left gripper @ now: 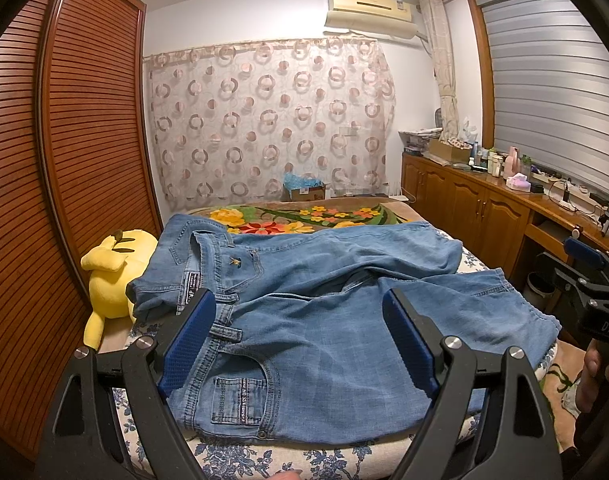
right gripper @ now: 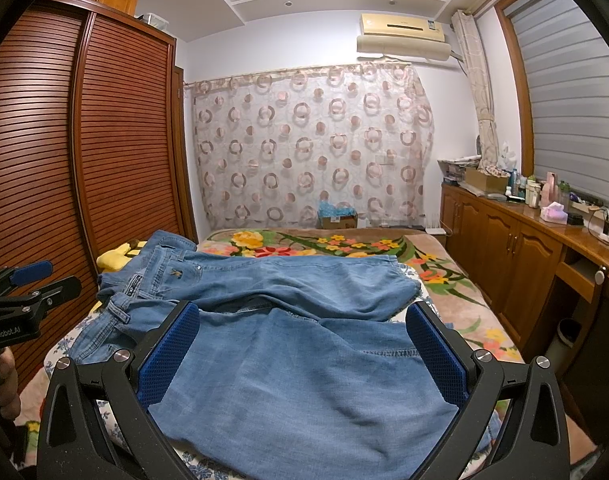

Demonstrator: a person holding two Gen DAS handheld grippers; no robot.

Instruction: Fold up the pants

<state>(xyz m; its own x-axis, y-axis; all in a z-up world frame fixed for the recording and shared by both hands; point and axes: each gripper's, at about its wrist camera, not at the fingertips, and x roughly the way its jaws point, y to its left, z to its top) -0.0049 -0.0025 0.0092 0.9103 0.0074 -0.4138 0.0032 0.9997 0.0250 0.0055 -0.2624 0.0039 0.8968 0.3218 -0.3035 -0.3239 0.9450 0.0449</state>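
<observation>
The blue jeans (left gripper: 324,312) are lying spread across the bed (left gripper: 264,460), filling the middle and lower part of both views, waistband toward the left next to a yellow plush toy (left gripper: 112,280). The left gripper (left gripper: 300,340) and right gripper (right gripper: 304,352) are both hovering over the denim, jaws spread wide, gripping nothing.

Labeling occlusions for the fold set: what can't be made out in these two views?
- Yellow plush toy: right wrist view, mostly hidden behind the jeans waistband.
- Jeans' near edge: both views, covered by each open gripper's frame, left gripper, right gripper.
- Waistband label text: left wrist view, too small.
- Bottles on the counter: too small.
</observation>
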